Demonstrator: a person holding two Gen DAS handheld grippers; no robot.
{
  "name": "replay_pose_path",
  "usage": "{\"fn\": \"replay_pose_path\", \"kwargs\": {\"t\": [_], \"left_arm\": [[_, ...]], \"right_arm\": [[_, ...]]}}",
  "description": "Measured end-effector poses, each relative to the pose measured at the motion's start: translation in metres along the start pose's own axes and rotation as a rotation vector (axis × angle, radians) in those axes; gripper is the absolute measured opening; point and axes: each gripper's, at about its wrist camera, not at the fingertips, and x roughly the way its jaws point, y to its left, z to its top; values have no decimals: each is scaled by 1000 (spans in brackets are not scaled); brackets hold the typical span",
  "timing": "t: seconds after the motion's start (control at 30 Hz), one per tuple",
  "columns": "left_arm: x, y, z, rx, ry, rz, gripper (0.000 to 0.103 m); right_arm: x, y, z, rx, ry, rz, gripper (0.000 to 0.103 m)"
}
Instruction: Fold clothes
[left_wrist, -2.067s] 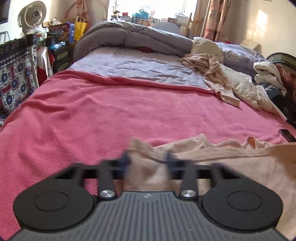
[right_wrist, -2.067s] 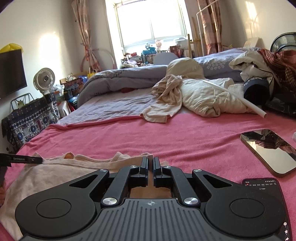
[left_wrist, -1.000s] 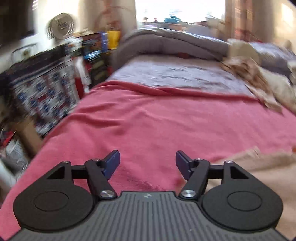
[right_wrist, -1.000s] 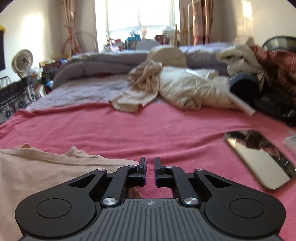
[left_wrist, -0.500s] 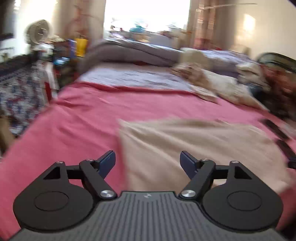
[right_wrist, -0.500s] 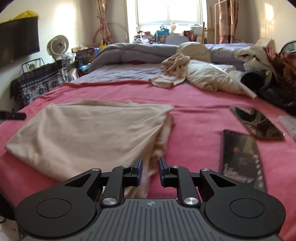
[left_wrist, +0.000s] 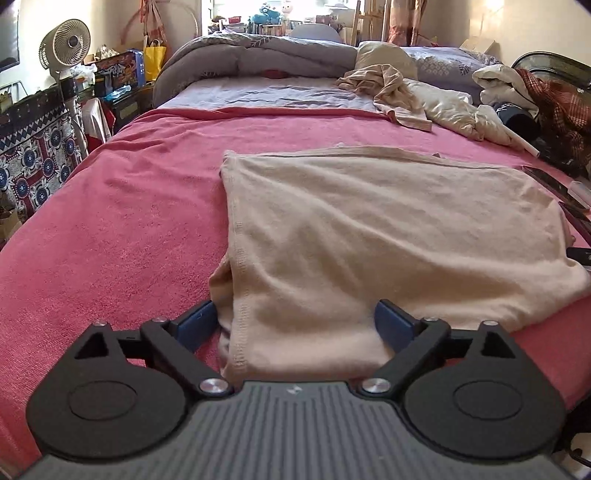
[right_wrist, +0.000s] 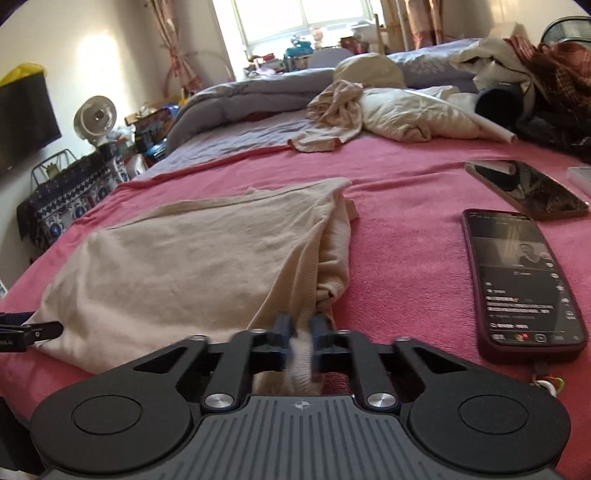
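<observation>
A beige garment (left_wrist: 369, 229) lies folded flat on the pink blanket (left_wrist: 129, 206). My left gripper (left_wrist: 295, 325) is open wide, low over the garment's near left corner, and the hem runs between its fingers without being pinched. In the right wrist view the same beige garment (right_wrist: 192, 258) stretches taut from its far corner to my right gripper (right_wrist: 301, 332), which is shut on the near right corner; cloth bunches between its fingertips, which are blurred. The tip of the left gripper (right_wrist: 29, 334) shows at the left edge.
Two phones lie to the right of the garment, one lit (right_wrist: 524, 280) and one dark (right_wrist: 524, 188). Loose clothes (right_wrist: 369, 110) and a grey duvet (left_wrist: 258, 55) fill the far end of the bed. A fan (left_wrist: 68, 44) and cluttered furniture stand to the left.
The left gripper let go of the garment, opened wide and came to its near left corner. The right gripper drew back with the cloth, and the garment now lies folded over.
</observation>
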Motion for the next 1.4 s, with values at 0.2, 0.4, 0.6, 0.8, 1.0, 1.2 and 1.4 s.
{"fn": "replay_pose_path", "kwargs": {"t": [0.2, 0.4, 0.6, 0.8, 1.0, 1.2, 1.4], "left_arm": [[-1, -3, -7, 7, -13, 1, 96], [-1, -3, -11, 11, -21, -3, 98], [-1, -2, -14, 16, -31, -9, 99], [-1, -2, -17, 18, -42, -13, 103], [-9, 6, -6, 129, -12, 84, 103], [-43, 7, 2, 377, -35, 67, 102], [-53, -63, -12, 800, -84, -119, 102]], "right_arm": [[-16, 9, 0, -26, -31, -72, 6], [-13, 7, -2, -66, -28, -191, 3], [-10, 5, -4, -104, -25, -308, 2], [-30, 35, -10, -332, -120, -263, 10], [-31, 116, -81, -1089, -130, -119, 26], [-12, 141, -119, -1556, -226, -73, 29], [16, 163, -129, -1672, -308, -20, 27]]}}
